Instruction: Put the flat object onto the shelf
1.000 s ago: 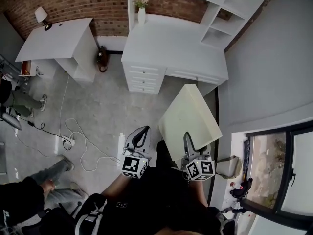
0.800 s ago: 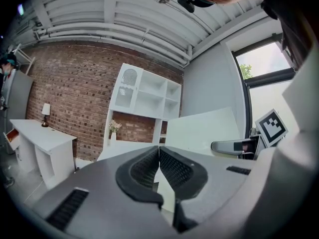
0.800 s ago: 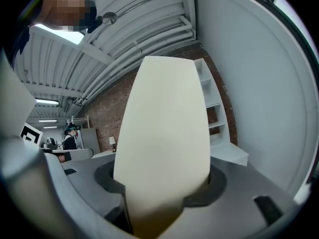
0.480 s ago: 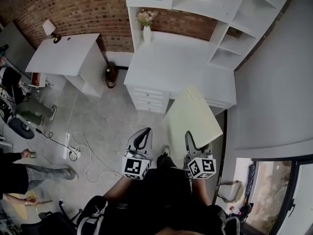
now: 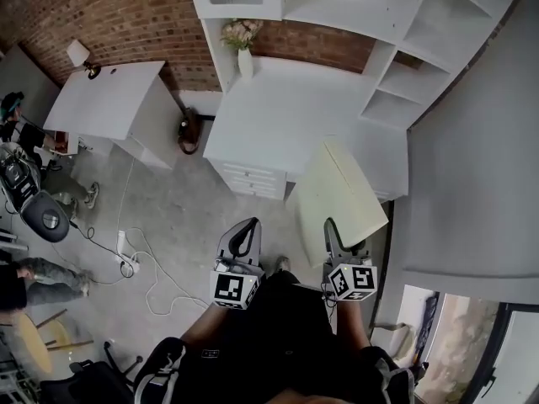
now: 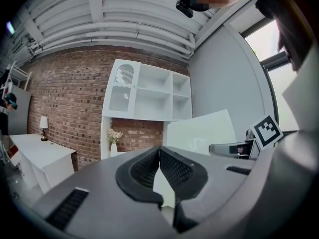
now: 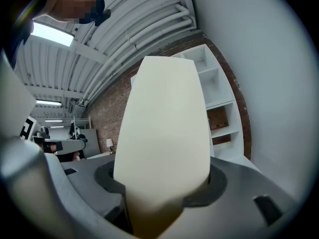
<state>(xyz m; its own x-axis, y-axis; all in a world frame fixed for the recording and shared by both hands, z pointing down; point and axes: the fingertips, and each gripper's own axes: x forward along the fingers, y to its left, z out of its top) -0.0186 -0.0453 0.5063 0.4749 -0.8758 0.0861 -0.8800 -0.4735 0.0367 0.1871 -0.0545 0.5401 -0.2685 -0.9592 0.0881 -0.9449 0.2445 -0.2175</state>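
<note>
A cream flat board (image 5: 341, 194) stands on edge in my right gripper (image 5: 333, 231), whose jaws are shut on its lower edge. In the right gripper view the flat board (image 7: 164, 128) fills the middle and hides the pads of the right gripper (image 7: 162, 185). My left gripper (image 5: 246, 234) hangs beside it, to the left, holding nothing. The left gripper (image 6: 159, 156) shows its ribbed pads closed together, and the flat board (image 6: 199, 132) is seen to its right. The white shelf unit (image 5: 404, 53) rises ahead above the desk; the shelf unit (image 7: 215, 96) also shows behind the board.
A white desk with drawers (image 5: 278, 116) stands below the shelves, with a vase of flowers (image 5: 242, 45) at its back. A second white table (image 5: 109, 99) carries a lamp (image 5: 80, 55). Cables (image 5: 130, 255) lie on the floor. A grey wall (image 5: 480, 158) runs along the right.
Both grippers and the board have come closer to the desk and shelf unit, which now sit lower and larger in the head view. The window at lower right has nearly left the view.
</note>
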